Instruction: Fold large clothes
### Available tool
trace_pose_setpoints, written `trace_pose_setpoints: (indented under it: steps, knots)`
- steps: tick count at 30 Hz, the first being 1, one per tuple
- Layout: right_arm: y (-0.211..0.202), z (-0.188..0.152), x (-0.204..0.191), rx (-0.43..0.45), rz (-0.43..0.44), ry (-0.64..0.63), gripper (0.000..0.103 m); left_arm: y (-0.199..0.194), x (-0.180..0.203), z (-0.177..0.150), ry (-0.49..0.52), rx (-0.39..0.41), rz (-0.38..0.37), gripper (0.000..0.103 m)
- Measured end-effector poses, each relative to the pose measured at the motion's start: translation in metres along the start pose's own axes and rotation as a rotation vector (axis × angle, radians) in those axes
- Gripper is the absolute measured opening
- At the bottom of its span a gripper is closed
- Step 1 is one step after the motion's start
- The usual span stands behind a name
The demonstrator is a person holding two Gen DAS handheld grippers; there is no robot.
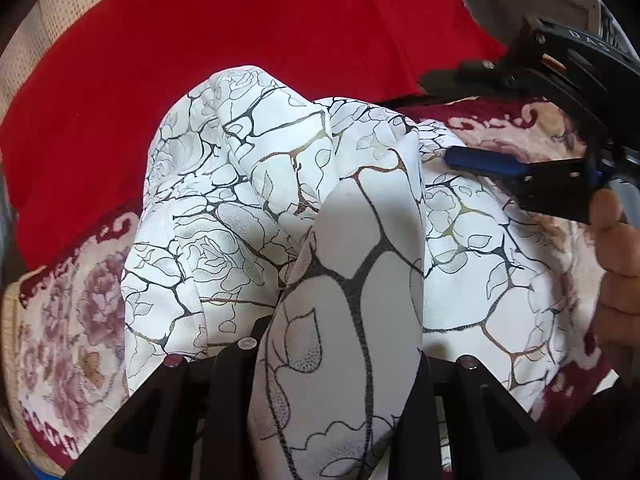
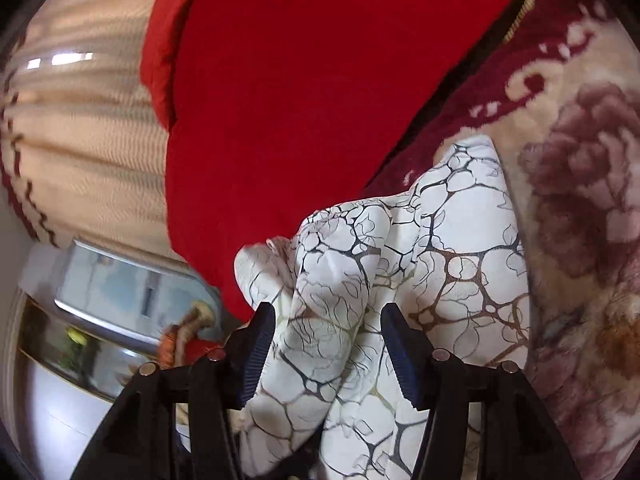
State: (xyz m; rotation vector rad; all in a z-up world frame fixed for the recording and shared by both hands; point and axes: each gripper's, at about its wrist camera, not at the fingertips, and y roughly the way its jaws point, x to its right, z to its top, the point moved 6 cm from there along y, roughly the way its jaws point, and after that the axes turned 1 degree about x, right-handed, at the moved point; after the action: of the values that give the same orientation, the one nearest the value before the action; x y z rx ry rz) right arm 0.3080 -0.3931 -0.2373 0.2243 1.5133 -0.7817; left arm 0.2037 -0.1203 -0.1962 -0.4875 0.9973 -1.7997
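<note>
A white garment with black and gold rose outlines (image 1: 248, 208) lies bunched on a floral blanket (image 1: 64, 320). A fold of it rises between the fingers of my left gripper (image 1: 336, 344), which hide under the cloth; I cannot tell how the jaws stand. My right gripper shows at the right of the left wrist view (image 1: 472, 160), with blue pads over the garment's edge. In the right wrist view the garment (image 2: 460, 248) bulges up between the blue pads (image 2: 260, 352) of my right gripper (image 2: 328, 320), whose jaws stand apart around the cloth.
A red cloth (image 1: 240, 32) covers the far side, also in the right wrist view (image 2: 300, 100). A cream ribbed throw (image 2: 88, 140) and a glossy surface (image 2: 100, 320) are at the left. A hand (image 1: 616, 280) holds the right gripper.
</note>
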Motion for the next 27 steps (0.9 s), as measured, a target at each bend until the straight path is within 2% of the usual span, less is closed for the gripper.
trace_pose_setpoints:
  steps: [2,6,8,10,12,13,14,15,17,19,21,23,24,26,27]
  knots:
    - [0.017,-0.002,-0.009,-0.065,0.031,-0.021,0.075,-0.005,-0.002,-0.001,0.016,0.016,-0.041,0.028]
    - [0.049,-0.01,-0.02,-0.161,0.005,-0.08,0.078,-0.014,0.002,-0.012,0.076,0.076,-0.047,0.032]
    - [0.063,-0.011,-0.027,-0.17,-0.041,-0.119,0.081,-0.017,0.006,-0.017,0.096,0.097,-0.047,0.033]
    - [0.075,-0.011,-0.034,-0.177,-0.051,-0.155,0.081,-0.022,0.006,-0.022,0.11,0.115,-0.06,0.036]
    - [0.092,-0.016,-0.036,-0.214,-0.084,-0.219,0.081,-0.029,0.004,-0.026,0.125,0.132,-0.085,0.043]
    - [0.102,-0.018,-0.033,-0.228,-0.119,-0.247,0.067,-0.029,0.007,-0.023,0.133,0.137,-0.091,0.046]
    - [0.114,-0.023,-0.027,-0.257,-0.163,-0.267,0.038,-0.036,0.004,-0.026,0.141,0.144,-0.104,0.052]
    - [0.124,-0.026,-0.02,-0.283,-0.196,-0.281,0.031,-0.036,0.006,-0.022,0.14,0.142,-0.114,0.056]
    - [0.126,-0.027,-0.018,-0.276,-0.215,-0.318,0.024,-0.056,-0.004,-0.028,0.138,0.154,-0.15,0.057]
    - [0.123,-0.027,-0.02,-0.264,-0.219,-0.341,0.021,-0.084,-0.019,-0.034,0.129,0.206,-0.221,0.06]
    - [0.122,-0.029,-0.017,-0.258,-0.221,-0.338,0.021,-0.113,-0.039,-0.04,0.089,0.266,-0.303,0.071]
    - [0.12,-0.03,-0.015,-0.258,-0.209,-0.321,0.021,-0.136,-0.06,-0.042,0.029,0.32,-0.326,0.078]
    - [0.117,-0.03,-0.016,-0.261,-0.202,-0.317,0.021,-0.142,-0.082,-0.044,-0.027,0.346,-0.32,0.082]
    - [0.115,-0.033,-0.018,-0.264,-0.188,-0.305,0.025,-0.141,-0.115,-0.048,-0.133,0.362,-0.302,0.082]
    - [0.113,-0.034,-0.019,-0.264,-0.184,-0.301,0.025,-0.129,-0.144,-0.051,-0.245,0.347,-0.295,0.082]
